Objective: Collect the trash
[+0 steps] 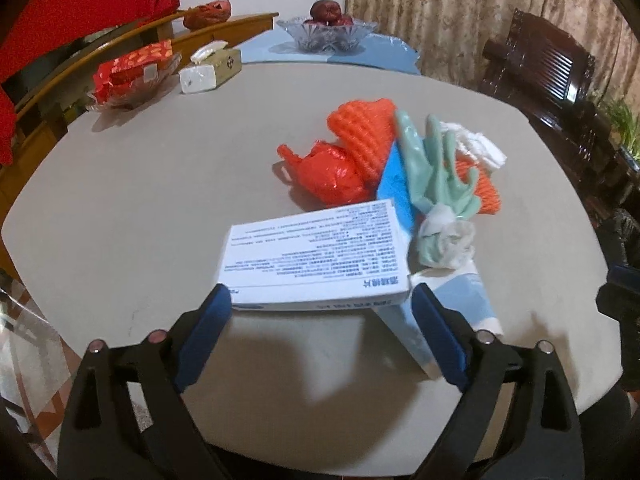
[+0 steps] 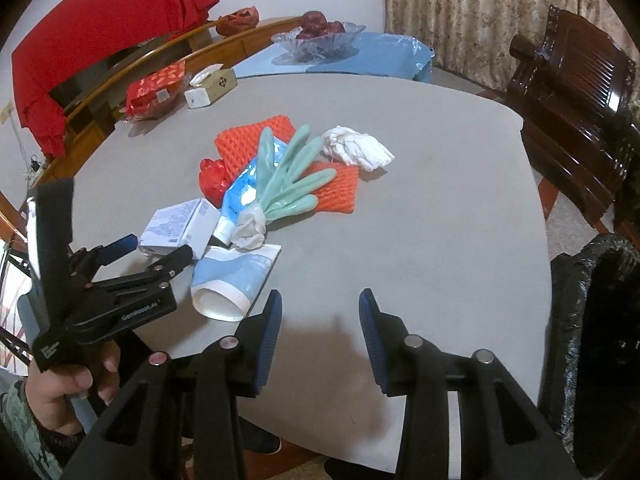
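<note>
A pile of trash lies on the grey table (image 2: 420, 208): a white printed box (image 1: 316, 252), a red plastic bag (image 1: 332, 172), orange foam netting (image 1: 364, 128), a mint green glove (image 1: 436, 168), crumpled white tissue (image 2: 356, 148), a blue pouch (image 2: 244, 188) and a light blue paper tube (image 2: 232, 276). My left gripper (image 1: 320, 300) has its pads on both sides of the white box (image 2: 176, 228), which is tilted up off the table. My right gripper (image 2: 320, 316) is open and empty over the table's near edge.
A black-lined trash bin (image 2: 600, 320) stands off the table at the right. At the far side are a tissue box (image 2: 210, 88), a red packet (image 2: 154, 88) and a glass fruit bowl (image 2: 320, 40). Dark wooden chairs (image 2: 576, 92) stand at the right.
</note>
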